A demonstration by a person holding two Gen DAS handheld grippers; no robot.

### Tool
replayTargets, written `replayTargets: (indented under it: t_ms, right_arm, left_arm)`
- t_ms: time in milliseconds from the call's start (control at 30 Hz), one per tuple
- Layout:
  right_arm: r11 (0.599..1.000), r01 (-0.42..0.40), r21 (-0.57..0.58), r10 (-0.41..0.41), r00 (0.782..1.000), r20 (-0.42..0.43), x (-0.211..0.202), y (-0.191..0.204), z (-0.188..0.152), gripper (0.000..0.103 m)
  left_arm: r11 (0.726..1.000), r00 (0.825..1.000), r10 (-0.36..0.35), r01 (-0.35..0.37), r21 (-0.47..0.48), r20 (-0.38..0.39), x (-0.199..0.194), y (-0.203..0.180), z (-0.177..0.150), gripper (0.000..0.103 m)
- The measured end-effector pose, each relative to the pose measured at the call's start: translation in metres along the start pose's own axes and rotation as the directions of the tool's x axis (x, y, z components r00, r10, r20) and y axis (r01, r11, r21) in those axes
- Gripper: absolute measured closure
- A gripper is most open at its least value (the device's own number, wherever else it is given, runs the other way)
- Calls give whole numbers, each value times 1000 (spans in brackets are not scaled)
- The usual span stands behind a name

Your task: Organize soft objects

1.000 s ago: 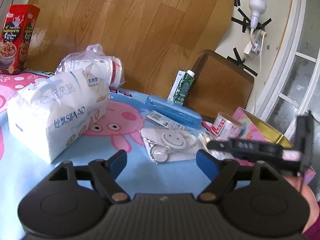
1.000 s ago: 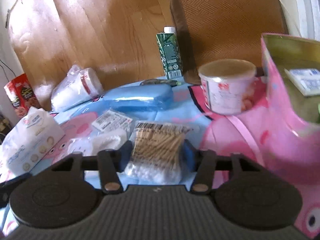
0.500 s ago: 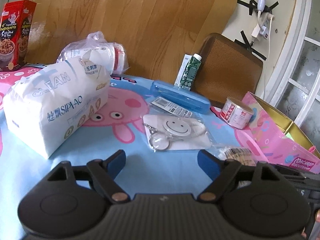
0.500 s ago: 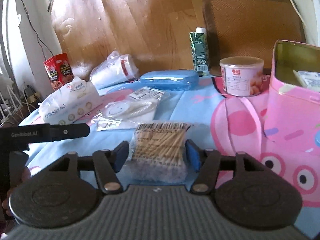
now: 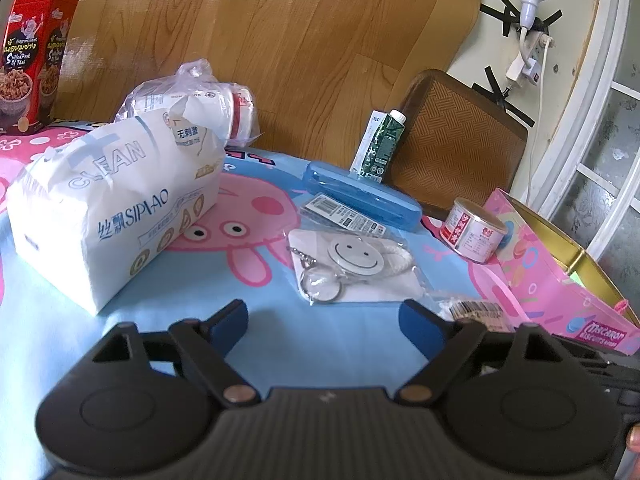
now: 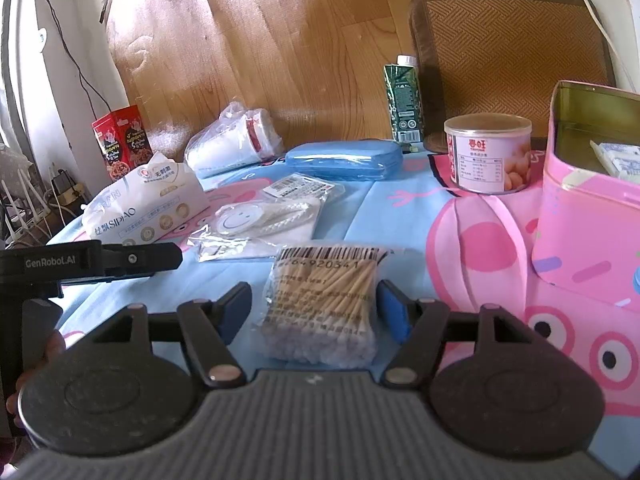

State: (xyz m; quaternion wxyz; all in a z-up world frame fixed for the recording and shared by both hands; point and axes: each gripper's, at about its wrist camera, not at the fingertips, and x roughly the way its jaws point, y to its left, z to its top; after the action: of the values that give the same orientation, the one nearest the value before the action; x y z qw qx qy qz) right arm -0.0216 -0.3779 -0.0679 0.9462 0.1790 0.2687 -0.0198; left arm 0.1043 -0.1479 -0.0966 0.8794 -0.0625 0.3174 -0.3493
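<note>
Right gripper (image 6: 314,312) is opening, crinkly clear bag of wooden cotton swabs (image 6: 320,312) loose between its blue pads; left gripper (image 5: 322,324) is opening over nothing, soft white tissue pack (image 5: 108,204) at 10 o'clock.

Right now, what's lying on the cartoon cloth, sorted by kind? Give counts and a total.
Soft packs: 4 (tissue pack, bagged roll, smiley keyring pouch, cotton swab bag)
Cartons and boxes: 2 (green carton, red snack box)
Tins: 2 (round can, pink tin)
Cases: 1 (blue case)
Total: 9
</note>
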Motion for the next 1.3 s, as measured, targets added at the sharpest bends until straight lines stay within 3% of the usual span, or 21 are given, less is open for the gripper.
replayTargets:
  t_ms: [1300]
  right_arm:
    - [1000,9,-8,-9,1000,0,1,0,0,31]
  left_arm:
    - [1000,1000,-15,15,-9,10,-3,0,0,14]
